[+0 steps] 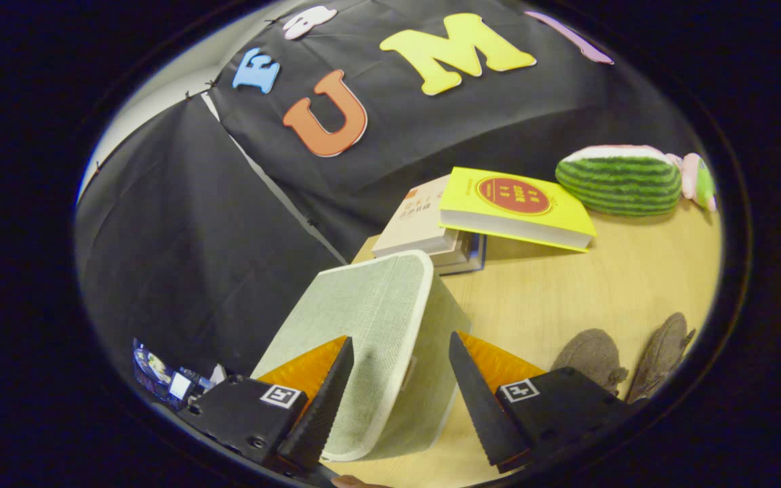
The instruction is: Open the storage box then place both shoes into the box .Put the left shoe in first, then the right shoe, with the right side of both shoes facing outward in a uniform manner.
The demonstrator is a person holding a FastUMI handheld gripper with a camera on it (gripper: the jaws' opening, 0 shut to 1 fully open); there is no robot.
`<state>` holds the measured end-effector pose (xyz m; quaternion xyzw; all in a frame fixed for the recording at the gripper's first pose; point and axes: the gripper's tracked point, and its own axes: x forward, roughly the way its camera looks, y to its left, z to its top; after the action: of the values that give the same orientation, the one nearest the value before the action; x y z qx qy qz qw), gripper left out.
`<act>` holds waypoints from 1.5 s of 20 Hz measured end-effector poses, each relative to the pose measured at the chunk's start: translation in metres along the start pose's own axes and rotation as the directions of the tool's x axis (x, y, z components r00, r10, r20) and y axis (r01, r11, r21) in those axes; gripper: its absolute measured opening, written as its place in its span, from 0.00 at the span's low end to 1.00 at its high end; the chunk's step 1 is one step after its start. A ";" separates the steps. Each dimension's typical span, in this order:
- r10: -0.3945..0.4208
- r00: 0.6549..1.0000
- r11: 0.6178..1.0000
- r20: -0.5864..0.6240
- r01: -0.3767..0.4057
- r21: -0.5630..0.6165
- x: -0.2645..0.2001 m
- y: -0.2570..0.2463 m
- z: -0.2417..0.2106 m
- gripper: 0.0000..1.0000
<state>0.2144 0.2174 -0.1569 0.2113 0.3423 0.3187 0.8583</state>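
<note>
two fingers of the gripper spread wide around the storage box, seemingly not pressing it, on the table, both shoes beside it, books beyond.

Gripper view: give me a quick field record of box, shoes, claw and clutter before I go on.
storage box: pale fabric box, lid shut, standing between the claw's fingers
claw: open, fingers either side of the box front, not pressing it
shoes: two dark shoes on the table, beside the box, not yet in it
clutter: stacked books and watermelon plush beyond the box
</note>
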 end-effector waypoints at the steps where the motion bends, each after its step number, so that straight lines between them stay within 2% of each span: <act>1: 0.036 0.999 0.999 -0.035 -0.035 0.023 0.000 0.003 -0.003 0.88; 3: 0.112 0.991 0.991 -0.077 -0.107 0.077 0.005 0.008 -0.002 0.82; 6: 0.173 0.979 0.975 -0.107 -0.155 0.161 0.012 0.005 0.003 0.64; 8: 0.245 0.953 0.958 -0.178 -0.210 0.195 0.010 0.013 -0.008 0.53; 12: 0.288 0.934 0.945 -0.211 -0.243 0.217 0.004 0.011 -0.007 0.37; 13: 0.288 0.932 0.946 -0.220 -0.241 0.215 0.001 0.011 -0.007 0.34; 14: 0.280 0.933 0.950 -0.227 -0.235 0.206 0.000 0.009 -0.007 0.26; 16: 0.244 0.938 0.964 -0.247 -0.207 0.166 -0.001 0.008 -0.009 0.20; 19: 0.176 0.952 0.983 -0.250 -0.154 0.104 -0.010 0.013 -0.005 0.15; 22: 0.147 0.960 0.986 -0.238 -0.124 0.109 -0.017 0.023 0.003 0.12; 30: 0.184 0.968 0.982 -0.172 -0.172 0.080 -0.044 0.078 0.027 0.11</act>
<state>0.1780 0.2388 -0.0731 0.2394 0.4074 0.4009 0.7849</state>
